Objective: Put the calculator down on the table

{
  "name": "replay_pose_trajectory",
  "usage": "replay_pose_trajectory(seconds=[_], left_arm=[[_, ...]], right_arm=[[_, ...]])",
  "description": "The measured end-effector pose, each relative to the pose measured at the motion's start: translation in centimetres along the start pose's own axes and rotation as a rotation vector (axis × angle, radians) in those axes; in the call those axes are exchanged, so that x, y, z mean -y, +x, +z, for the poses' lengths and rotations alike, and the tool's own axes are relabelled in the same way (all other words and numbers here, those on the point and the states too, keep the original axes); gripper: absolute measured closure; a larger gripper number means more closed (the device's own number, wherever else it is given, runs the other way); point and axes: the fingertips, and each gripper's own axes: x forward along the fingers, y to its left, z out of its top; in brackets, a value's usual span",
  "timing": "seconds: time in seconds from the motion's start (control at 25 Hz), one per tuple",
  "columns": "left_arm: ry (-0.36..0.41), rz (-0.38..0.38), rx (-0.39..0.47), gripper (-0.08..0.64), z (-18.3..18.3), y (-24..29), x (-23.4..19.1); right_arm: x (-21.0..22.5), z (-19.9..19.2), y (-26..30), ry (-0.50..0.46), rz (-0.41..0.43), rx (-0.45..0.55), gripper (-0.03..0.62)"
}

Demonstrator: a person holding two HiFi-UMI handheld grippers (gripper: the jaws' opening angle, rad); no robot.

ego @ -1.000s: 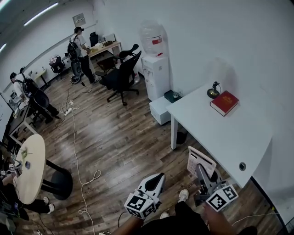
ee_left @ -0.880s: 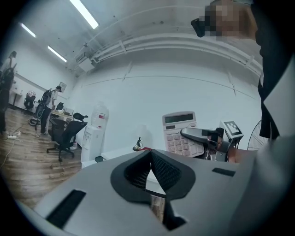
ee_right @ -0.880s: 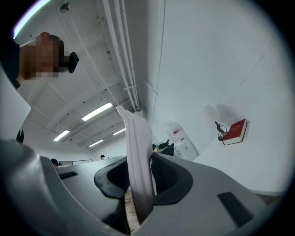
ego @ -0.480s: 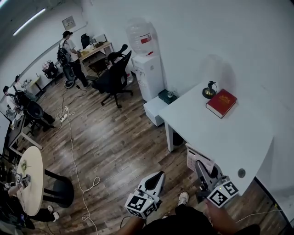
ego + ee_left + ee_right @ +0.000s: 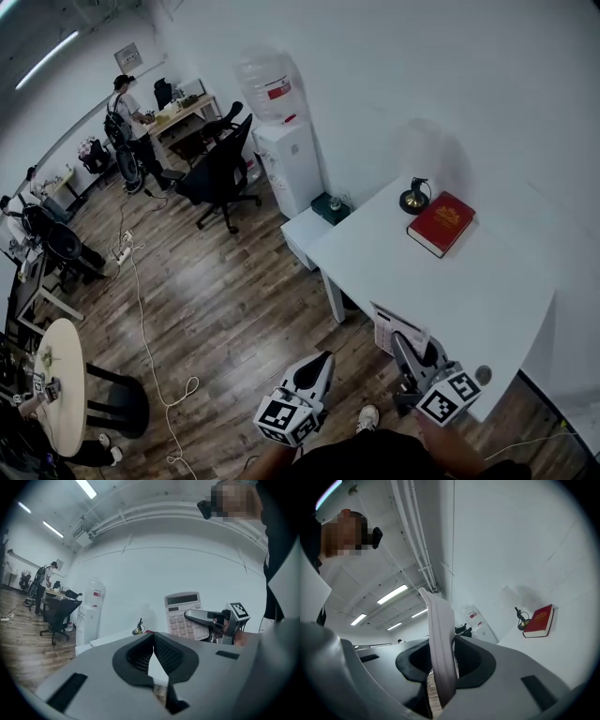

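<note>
A pale calculator (image 5: 397,329) stands upright in my right gripper (image 5: 409,345), which is shut on it at the near edge of the white table (image 5: 469,291). In the right gripper view the calculator (image 5: 438,620) shows edge-on between the jaws, with the tabletop (image 5: 567,648) ahead. My left gripper (image 5: 322,364) hangs to its left over the wood floor, shut and holding nothing. From the left gripper view (image 5: 153,637) I see the calculator's keypad (image 5: 182,616) gripped by the right gripper (image 5: 206,618).
On the table's far side lie a red book (image 5: 441,223) and a small dark desk ornament (image 5: 413,198). A cable hole (image 5: 483,374) sits near the front edge. A water dispenser (image 5: 281,150), a black office chair (image 5: 218,174) and a floor cable (image 5: 150,319) lie left.
Both grippers have travelled level toward the table. In the head view the table has slid left and nearer, and the calculator now overlaps its front edge. The grip is unchanged.
</note>
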Motion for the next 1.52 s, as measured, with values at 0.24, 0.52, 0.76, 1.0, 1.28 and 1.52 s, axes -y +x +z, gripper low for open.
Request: replay_pose_trajectory(seconds=[0.24,0.52,0.76,1.0,1.28,1.52], left_arm=[[0.002,-0.003,0.002,0.540,0.4,4.0,0.0],[0.028,-0.060,-0.026,0.540,-0.1,8.4,0.5],[0.020,-0.128,-0.026,0.540,0.8,13.1,-0.3],[0.039,-0.229,-0.031,0.540,2.2,19.1,-2.0],[0.061,-0.352,-0.052,0.540,4.3,25.4,-4.0],[0.065,-0.505,-0.093,0.540,3.3,29.7,-4.8]], right_arm=[[3.2,1.6,1.1,0.000,0.006,0.008,0.468],[6.9,2.7,1.7,-0.010,-0.038,0.020,0.468],[9.9,3.7,3.4,-0.011,-0.088,0.028,0.468],[13.4,5.7,6.5,-0.023,-0.163,0.084,0.468],[16.5,7.4,9.2,-0.048,-0.270,0.136,0.468],[19.4,7.0,10.3,-0.032,-0.393,0.175,0.468]])
